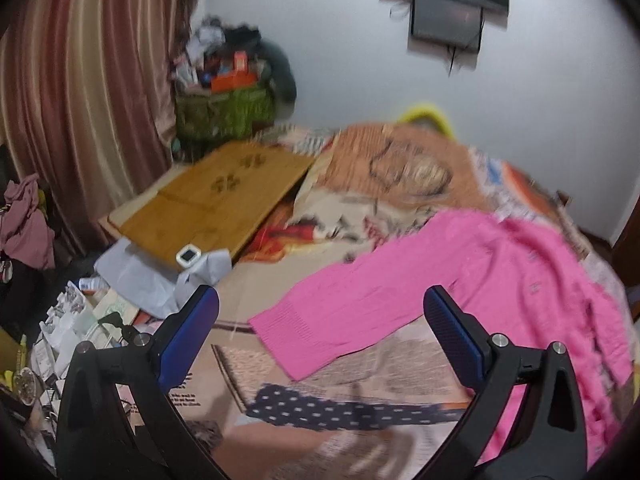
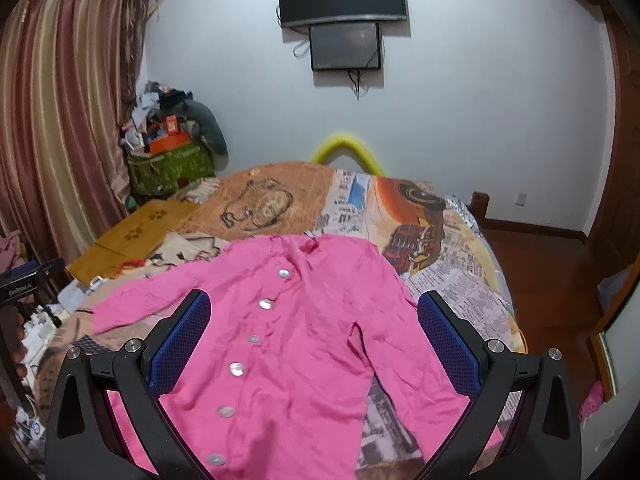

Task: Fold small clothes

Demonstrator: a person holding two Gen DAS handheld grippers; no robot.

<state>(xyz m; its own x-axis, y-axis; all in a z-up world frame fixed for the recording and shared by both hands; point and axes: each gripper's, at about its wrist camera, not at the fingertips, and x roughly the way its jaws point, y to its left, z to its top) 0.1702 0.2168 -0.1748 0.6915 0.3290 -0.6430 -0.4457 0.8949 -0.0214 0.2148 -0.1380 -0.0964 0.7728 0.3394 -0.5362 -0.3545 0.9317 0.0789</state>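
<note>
Bed (image 2: 460, 280), cardigan (image 2: 280, 340) seemingly below fingers (image 2: 448, 344)

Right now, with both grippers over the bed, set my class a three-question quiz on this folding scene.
1. True or false: the pink cardigan lies spread out, button side up.
2. Which is open: the left gripper, the right gripper, or both?
3. Fill in: the sleeve ahead of the left gripper lies ____ on the bedspread.

Key: 1 true; 2 both; 3 flat, extended.
</note>
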